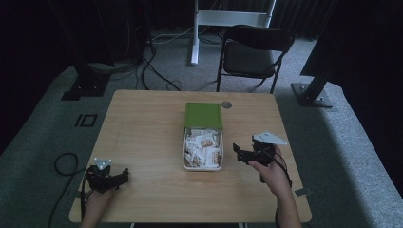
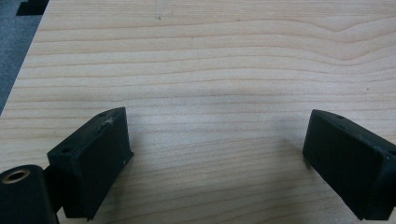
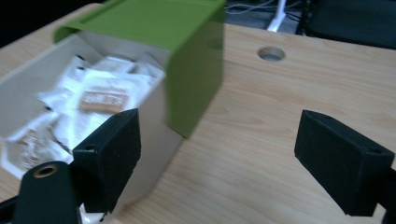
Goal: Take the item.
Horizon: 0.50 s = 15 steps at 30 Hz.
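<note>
packets (image 3: 100, 95) blurred, print unreadable | box (image 3: 28, 88) cut off at left edge

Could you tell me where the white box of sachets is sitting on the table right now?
In the high view the white box sits mid-table, its green lid slid toward the far edge, just left of the right gripper.

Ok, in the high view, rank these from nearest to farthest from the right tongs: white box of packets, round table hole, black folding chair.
1. White box of packets, just left of the right tongs.
2. Round table hole, at the table's far edge.
3. Black folding chair, beyond the table.
</note>
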Available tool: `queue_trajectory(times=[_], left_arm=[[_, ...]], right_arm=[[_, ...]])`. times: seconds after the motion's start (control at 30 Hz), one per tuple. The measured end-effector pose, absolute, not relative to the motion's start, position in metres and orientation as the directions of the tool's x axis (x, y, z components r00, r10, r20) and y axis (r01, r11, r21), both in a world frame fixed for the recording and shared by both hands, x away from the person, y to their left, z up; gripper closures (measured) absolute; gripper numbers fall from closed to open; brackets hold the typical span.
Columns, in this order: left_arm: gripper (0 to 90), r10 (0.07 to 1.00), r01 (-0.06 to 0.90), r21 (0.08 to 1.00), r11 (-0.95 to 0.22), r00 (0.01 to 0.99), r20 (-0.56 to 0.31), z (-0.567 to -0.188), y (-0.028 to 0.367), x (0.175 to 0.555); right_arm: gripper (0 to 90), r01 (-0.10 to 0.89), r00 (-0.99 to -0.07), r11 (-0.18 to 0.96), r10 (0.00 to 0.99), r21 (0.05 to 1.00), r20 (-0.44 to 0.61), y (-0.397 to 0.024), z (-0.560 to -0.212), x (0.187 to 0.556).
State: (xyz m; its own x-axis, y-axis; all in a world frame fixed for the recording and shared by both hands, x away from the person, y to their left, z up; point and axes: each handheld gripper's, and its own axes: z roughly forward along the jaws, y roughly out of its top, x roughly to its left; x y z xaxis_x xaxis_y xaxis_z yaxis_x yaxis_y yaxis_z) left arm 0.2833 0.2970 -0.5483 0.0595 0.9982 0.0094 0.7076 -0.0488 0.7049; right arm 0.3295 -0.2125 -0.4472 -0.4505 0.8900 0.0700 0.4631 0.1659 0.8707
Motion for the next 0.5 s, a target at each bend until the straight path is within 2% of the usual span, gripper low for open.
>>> queue_trajectory(times=[0.23,0.5], left_arm=[[8.4,0.998,0.708,0.705,-0.049,0.059,0.009,-0.548,0.297,0.283],[8.3,0.998,0.707,0.705,-0.047,0.058,0.009,-0.548,0.297,0.283]], right_arm=[[18.9,0.451,-0.488,0.176,0.870,0.875,0.077,-0.192,-0.443,0.334],[19.4,0.433,-0.513,0.196,0.856,0.880,0.062,-0.173,-0.438,0.339]])
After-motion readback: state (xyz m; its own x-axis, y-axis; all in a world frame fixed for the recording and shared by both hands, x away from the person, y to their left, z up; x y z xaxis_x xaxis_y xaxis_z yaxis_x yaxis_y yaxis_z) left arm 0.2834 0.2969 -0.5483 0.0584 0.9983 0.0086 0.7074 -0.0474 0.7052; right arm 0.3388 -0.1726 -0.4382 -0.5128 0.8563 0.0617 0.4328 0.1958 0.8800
